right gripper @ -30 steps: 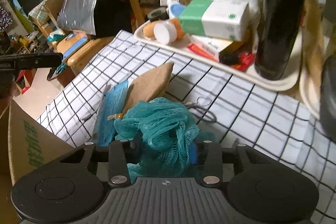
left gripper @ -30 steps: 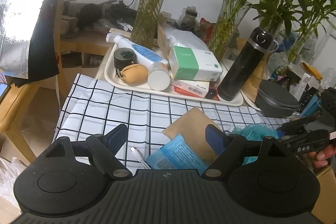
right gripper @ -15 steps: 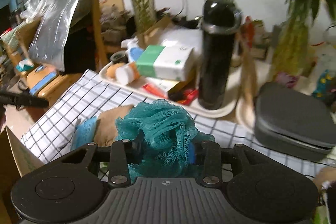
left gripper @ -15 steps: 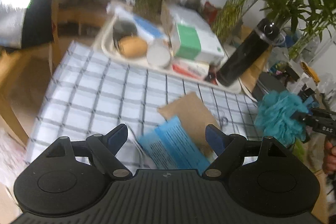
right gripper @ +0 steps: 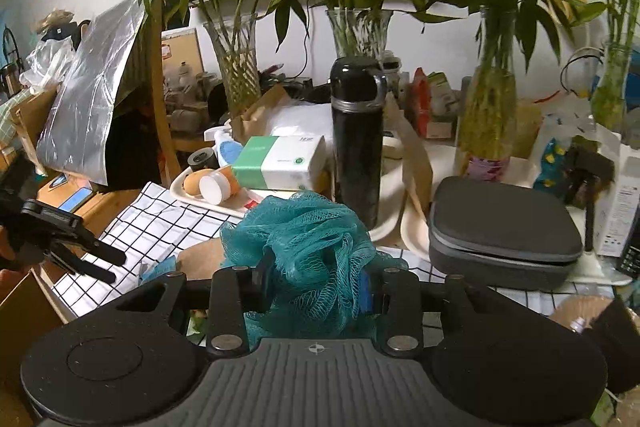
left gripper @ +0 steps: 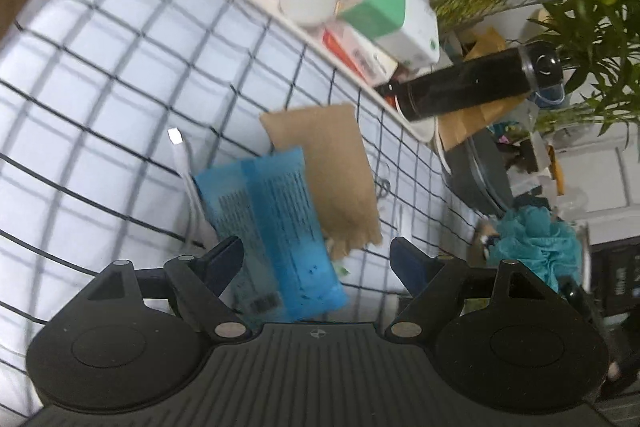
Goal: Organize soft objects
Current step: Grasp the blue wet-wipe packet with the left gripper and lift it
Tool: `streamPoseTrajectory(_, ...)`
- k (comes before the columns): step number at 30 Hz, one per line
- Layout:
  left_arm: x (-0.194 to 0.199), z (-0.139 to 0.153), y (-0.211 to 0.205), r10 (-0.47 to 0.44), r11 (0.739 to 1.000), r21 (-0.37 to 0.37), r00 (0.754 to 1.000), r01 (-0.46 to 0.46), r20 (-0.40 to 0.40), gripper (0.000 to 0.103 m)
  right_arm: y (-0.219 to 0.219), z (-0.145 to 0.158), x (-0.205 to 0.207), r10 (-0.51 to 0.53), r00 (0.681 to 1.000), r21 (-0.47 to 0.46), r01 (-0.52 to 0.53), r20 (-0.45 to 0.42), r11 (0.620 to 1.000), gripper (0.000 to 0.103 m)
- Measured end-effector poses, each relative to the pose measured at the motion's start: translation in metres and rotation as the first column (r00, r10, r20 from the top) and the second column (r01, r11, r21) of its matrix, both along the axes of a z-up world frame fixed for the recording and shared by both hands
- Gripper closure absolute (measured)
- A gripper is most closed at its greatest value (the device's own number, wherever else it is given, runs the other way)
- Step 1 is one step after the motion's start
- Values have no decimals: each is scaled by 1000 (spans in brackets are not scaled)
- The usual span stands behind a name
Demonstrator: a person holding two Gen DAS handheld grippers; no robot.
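here, the right tongs (right gripper: pixel 316 277) pinch a light, squashy teal mesh pouf (right gripper: pixel 304 243) mid-bunch; the left tongs (left gripper: pixel 316 255) gape over a limp blue packet (left gripper: pixel 272 227)

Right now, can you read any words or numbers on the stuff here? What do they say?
No text here is clear enough to quote.
Blue packet: rows of dark print and a barcode, too blurred.
Green and white box: a round green logo and tiny lettering, too small.
White carton at the right edge: small print, unreadable.
Red and white box: blurred.
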State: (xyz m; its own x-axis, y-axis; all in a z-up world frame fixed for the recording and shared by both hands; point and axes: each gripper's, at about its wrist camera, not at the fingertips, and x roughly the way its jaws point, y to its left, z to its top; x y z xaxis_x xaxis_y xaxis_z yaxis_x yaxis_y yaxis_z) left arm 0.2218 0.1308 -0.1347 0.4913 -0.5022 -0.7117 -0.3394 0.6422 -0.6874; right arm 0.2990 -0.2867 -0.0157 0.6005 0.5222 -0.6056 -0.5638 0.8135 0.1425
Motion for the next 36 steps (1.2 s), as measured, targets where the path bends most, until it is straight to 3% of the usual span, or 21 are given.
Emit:
streamPoseTrajectory(5, 11, -22, -4, -20, 998, -64, 995, 14, -95, 23, -7, 5, -9, -20, 1000, 16, 20, 10, 1000, 62)
streamPoseTrajectory(10, 14, -40, -5, -3, 998, -55, 984, -7, -178, 23, -7, 10, -15, -18, 1000, 37, 18, 23, 999, 62)
streamPoseTrajectory(18, 24, -45, -1, 42, 995, -87, 984, -58, -170, 22, -7, 10, -18, -11, 999, 28, 11, 34, 1000, 62)
streamPoseTrajectory(27, 43, -35, -10, -2, 1000, 17, 983, 5, -186, 22, -9, 11, -26, -14, 999, 15, 14, 42, 1000, 62)
streamPoseTrajectory(34, 54, -29, -21, -62, 990, 115, 978, 86, -197, 23, -10, 11, -25, -21, 999, 15, 20, 42, 1000, 62)
streamPoseTrajectory(36, 54, -27, -23, -64, 983, 159, 979, 96, -195, 33, -9, 11, -25, -18, 999, 11, 17, 43, 1000, 62)
